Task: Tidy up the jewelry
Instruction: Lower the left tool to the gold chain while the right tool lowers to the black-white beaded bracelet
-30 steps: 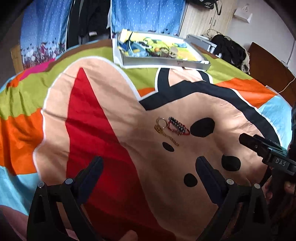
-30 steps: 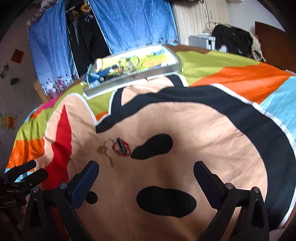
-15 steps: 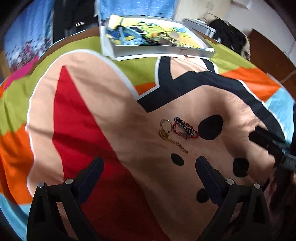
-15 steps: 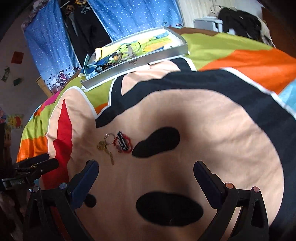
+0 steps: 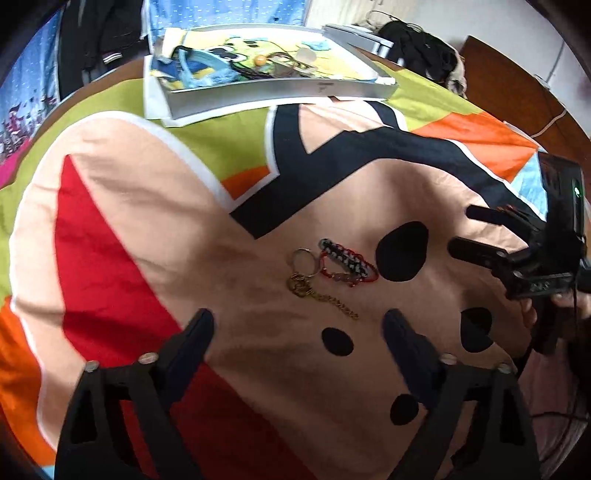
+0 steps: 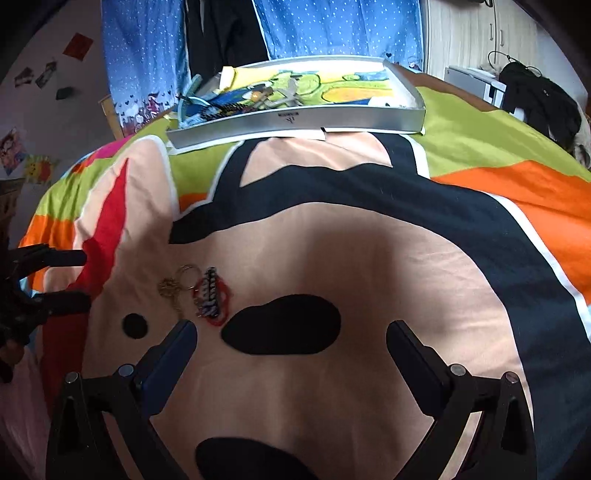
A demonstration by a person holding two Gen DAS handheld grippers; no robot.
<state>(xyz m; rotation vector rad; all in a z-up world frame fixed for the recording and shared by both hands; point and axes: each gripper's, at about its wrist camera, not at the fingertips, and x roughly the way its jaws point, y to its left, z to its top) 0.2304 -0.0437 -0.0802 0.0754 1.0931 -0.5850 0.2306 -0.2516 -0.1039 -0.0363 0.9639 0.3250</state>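
A small heap of jewelry lies on the colourful bedspread: a gold chain with a ring [image 5: 309, 282] and a black-and-white braided bracelet on red cord [image 5: 345, 260]. The chain [image 6: 173, 286] and the bracelet [image 6: 211, 295] also show in the right wrist view. My left gripper [image 5: 299, 332] is open, just short of the heap, above the bed. My right gripper [image 6: 291, 341] is open, with the heap just beyond its left finger. Each gripper shows in the other's view, the right [image 5: 465, 230] and the left [image 6: 83, 275].
A shallow silver tray [image 5: 280, 90] with several trinkets on a printed liner sits at the far side of the bed; it also shows in the right wrist view [image 6: 295, 118]. Blue curtains [image 6: 332, 26], dark clothes and a wooden headboard [image 5: 517, 88] lie beyond the bed.
Both grippers have moved forward and down toward the jewelry heap, which now lies closer to the fingertips. Both stay open. The jewelry has not moved.
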